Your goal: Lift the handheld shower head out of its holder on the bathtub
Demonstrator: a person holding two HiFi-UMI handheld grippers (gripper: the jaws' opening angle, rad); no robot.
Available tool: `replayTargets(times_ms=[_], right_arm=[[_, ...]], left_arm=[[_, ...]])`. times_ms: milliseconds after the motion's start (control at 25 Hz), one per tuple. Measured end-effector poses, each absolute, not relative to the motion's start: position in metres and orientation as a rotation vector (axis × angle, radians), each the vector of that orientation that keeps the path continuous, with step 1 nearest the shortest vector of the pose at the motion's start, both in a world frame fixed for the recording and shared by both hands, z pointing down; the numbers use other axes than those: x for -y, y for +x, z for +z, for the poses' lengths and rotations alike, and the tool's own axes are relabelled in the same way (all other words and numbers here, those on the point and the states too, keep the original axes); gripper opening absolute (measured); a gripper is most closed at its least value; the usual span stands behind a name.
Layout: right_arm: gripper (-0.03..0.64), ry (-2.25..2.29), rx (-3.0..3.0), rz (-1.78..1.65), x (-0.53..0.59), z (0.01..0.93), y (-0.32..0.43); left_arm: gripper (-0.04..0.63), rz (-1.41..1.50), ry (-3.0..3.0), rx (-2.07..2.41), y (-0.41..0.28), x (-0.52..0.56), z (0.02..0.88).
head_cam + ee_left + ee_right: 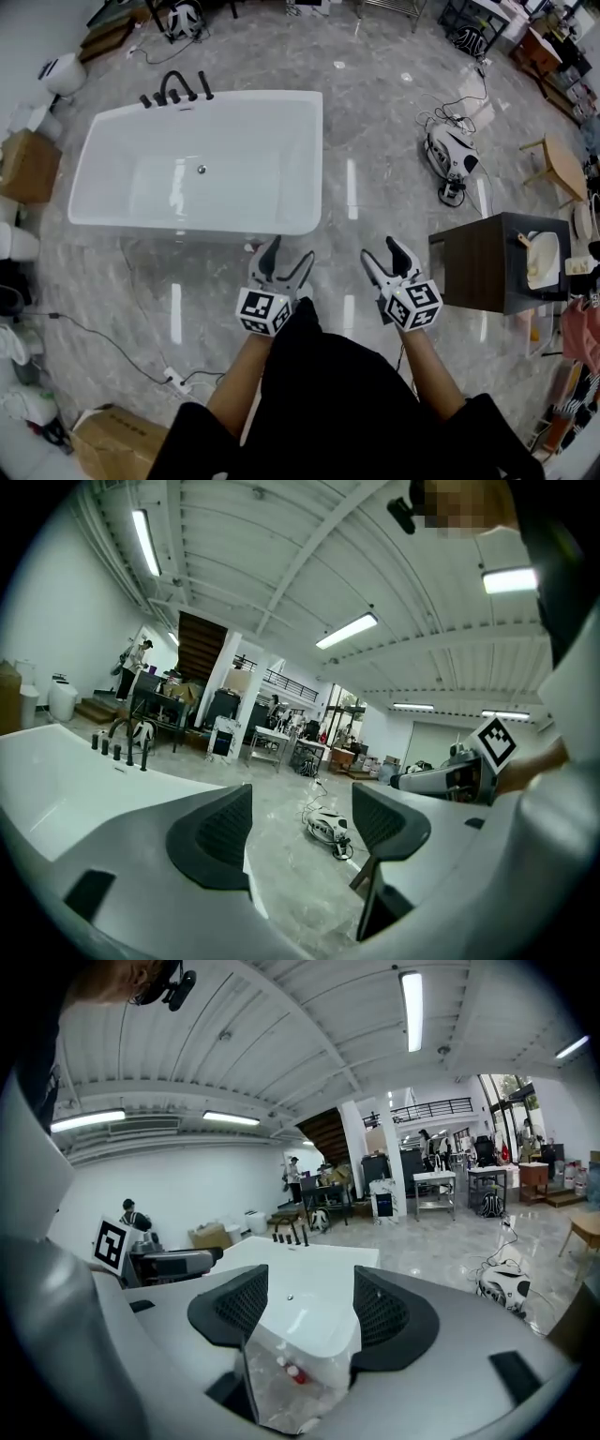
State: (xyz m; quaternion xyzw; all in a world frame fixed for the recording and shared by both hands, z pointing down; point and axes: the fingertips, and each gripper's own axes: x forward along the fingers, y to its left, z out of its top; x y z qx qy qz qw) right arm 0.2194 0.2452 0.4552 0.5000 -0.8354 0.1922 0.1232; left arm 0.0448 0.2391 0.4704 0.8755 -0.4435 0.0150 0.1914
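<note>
The white bathtub (281, 122) stands on the marble floor ahead of me. Black tap fittings (174, 91) rise from its far left rim; the handheld shower head (204, 88) appears to be the rightmost black piece, too small to make out. The fittings (122, 747) also show in the left gripper view, and above the tub (309, 1274) as fittings (289, 1235) in the right gripper view. My left gripper (292, 249) and right gripper (379, 249) hover side by side short of the tub's near wall, both open and empty, far from the fittings.
A dark cabinet (487, 267) with a basin stands close on the right. A white floor machine (450, 155) with cables lies beyond it, near a wooden stool (561, 161). Cardboard boxes (26, 164) and white fixtures line the left side; a power strip (174, 379) lies by my feet.
</note>
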Motion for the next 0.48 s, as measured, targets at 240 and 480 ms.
replayTargets(times_ms=[240,480], right_arm=[[0.252,1.439,2.413,0.538,-0.183,0.458,0.199],[0.252,1.422,2.447,0.581,-0.142,0.462,0.155]], left_arm=[[0.310,0.012,2.460,1.226,0.024,-0.181,0.476],[0.310,0.013,2.475,1.231,-0.002,-0.141,0.475]])
